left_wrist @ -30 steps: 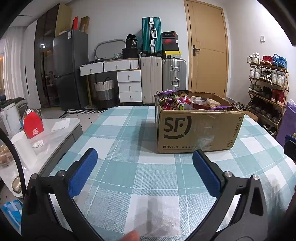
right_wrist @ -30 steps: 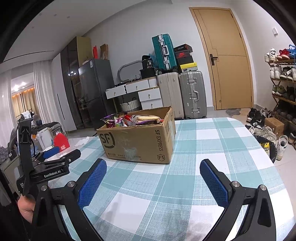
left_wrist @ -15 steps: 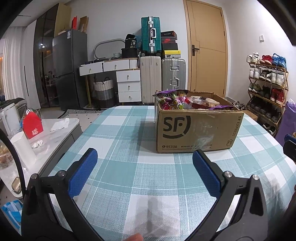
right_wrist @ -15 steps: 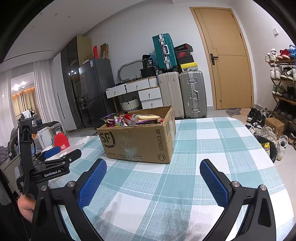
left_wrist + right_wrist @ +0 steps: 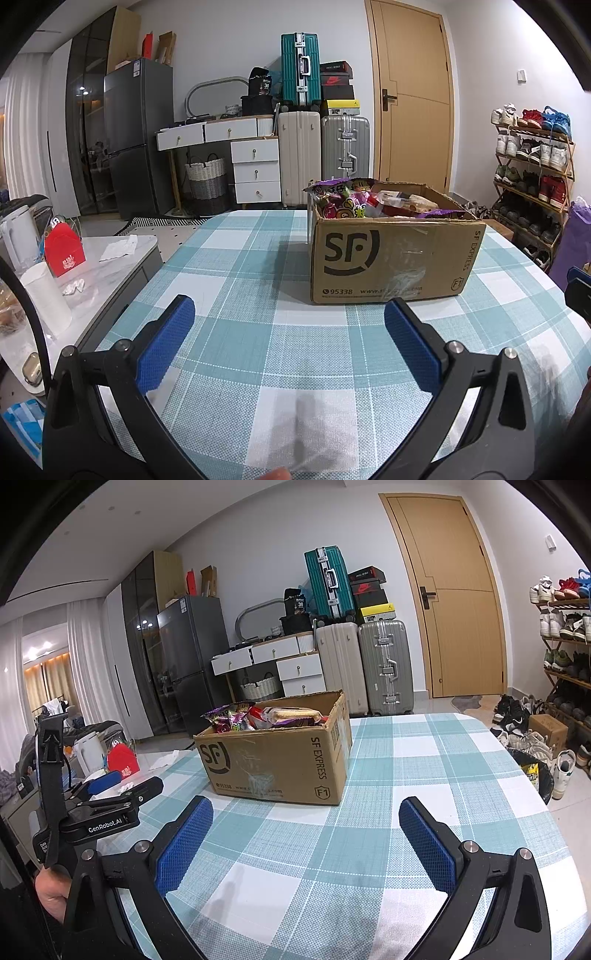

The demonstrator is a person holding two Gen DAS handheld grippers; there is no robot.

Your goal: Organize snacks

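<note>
Two tongs, both spread wide, nothing between pads. Left gripper [image 5: 288, 328] low over checked tablecloth [image 5: 258, 354], bare cloth ahead up to cardboard box [image 5: 391, 254], which sits ahead and slightly right. Right gripper [image 5: 306, 830] level over cloth; box ahead-left, table edge near on the right. Snacks [image 5: 258, 716] heaped in box, poking above rim. Hand [image 5: 51, 893] grips left tool, lower left of right view.

Bench [image 5: 258, 354] covered with teal-and-white checked cloth [image 5: 369, 849]. One open cardboard box [image 5: 391, 254], printed "SF", stands directly on it toward the far side, filled with snack packets [image 5: 343, 201].
</note>
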